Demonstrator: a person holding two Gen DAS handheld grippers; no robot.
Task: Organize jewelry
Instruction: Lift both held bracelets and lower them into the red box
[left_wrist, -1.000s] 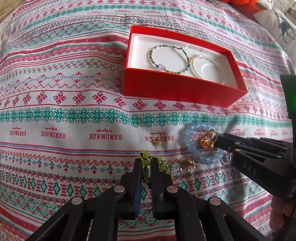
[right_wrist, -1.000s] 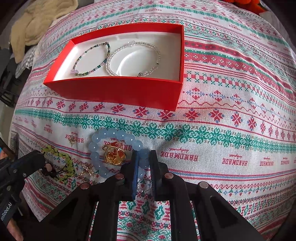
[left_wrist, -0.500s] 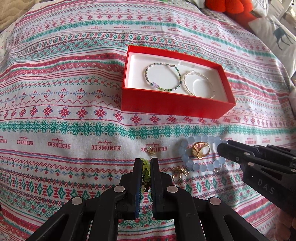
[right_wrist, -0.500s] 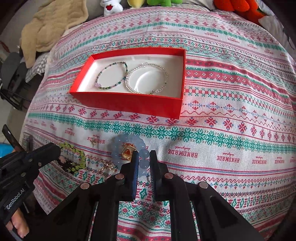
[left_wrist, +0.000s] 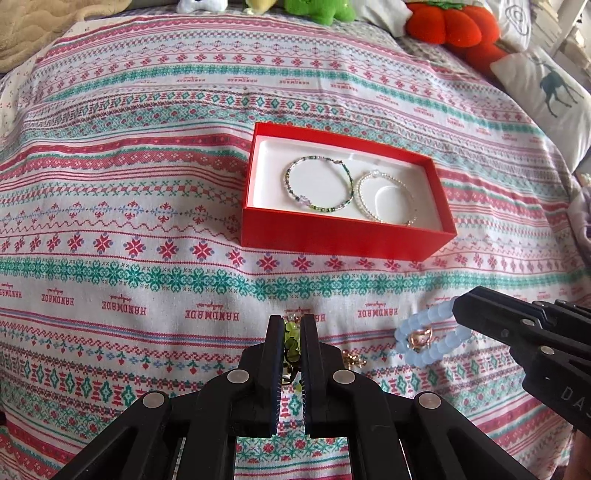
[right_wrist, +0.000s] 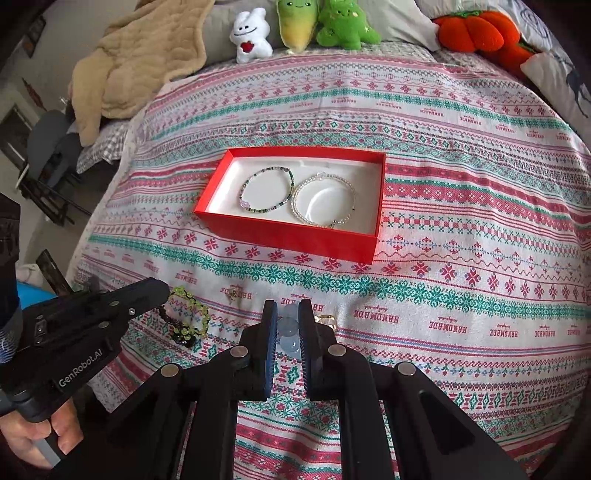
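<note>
Blue bracelet (left_wrist: 424, 334) between right fingers (right_wrist: 269, 332)

Daylit bed (right_wrist: 480, 155) under patterned cloth, beige blanket (right_wrist: 140, 55), plush toys (right_wrist: 332, 26).

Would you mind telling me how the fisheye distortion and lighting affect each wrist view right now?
Left wrist view: the patterned cloth bows into a dome, bright and fairly sharp; the red box casts a soft shadow to its left. Right wrist view: the bulge is stronger, corners go dark, and the blue bead bracelet between the jaws looks pale and soft.
</note>
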